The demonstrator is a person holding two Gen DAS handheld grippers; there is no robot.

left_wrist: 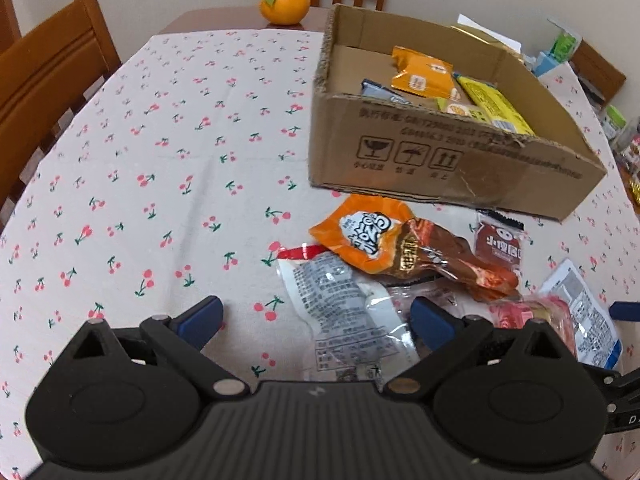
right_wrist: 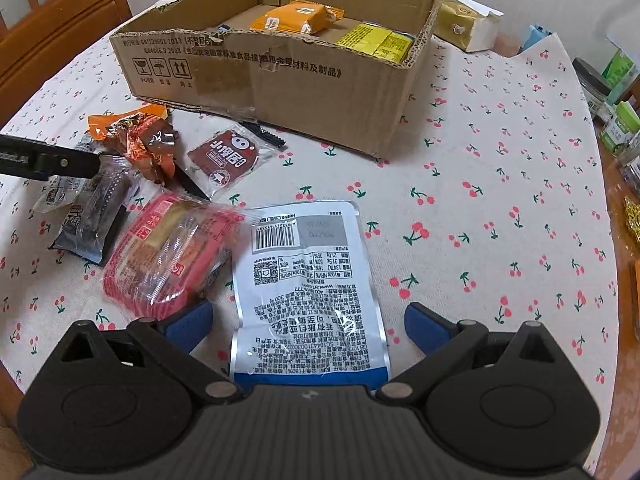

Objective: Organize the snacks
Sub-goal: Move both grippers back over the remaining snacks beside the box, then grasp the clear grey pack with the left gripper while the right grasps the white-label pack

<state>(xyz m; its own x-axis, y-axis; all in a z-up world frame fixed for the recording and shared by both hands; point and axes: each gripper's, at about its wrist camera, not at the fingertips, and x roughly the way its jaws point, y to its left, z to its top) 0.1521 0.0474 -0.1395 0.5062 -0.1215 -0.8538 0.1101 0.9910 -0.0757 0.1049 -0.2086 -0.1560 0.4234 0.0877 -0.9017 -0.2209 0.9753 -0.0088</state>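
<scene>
A: Where do the snacks sit?

B: Some lie inside the shallow brown cardboard box (left_wrist: 452, 160) on the desk covered by the white cherry-print tablecloth (left_wrist: 160, 160): an orange wrapped snack pack (left_wrist: 424, 74), a yellow printed packet (left_wrist: 496, 104) and a blue-grey packet (left_wrist: 380, 90). The rest lie loose on the cloth just in front of the box.

A: Which are loose?

B: An orange pouch with a white cartoon label (left_wrist: 364, 232), overlapped by a glossy brown-and-orange wrapped snack (left_wrist: 452, 264); a small dark red sachet with a pig face (right_wrist: 230, 158); a pink and clear plastic pack (right_wrist: 168, 252); a clear bag with grey printed text (left_wrist: 344, 312); and a flat white pouch with a barcode and blue bottom edge (right_wrist: 312, 292).

A: And the left tool (left_wrist: 316, 320)?

B: Released, blue pads spread wide, with the clear printed bag lying between them on the cloth.

A: The right tool (right_wrist: 308, 320)?

B: Also spread apart, straddling the white barcode pouch. Whether the pads touch it, I cannot tell.

A: Anything else?

B: An orange fruit with a green leaf (left_wrist: 285, 2) stands at the far desk edge, well apart from the snacks. Brown wooden chairs (left_wrist: 52, 68) ring the desk.
</scene>
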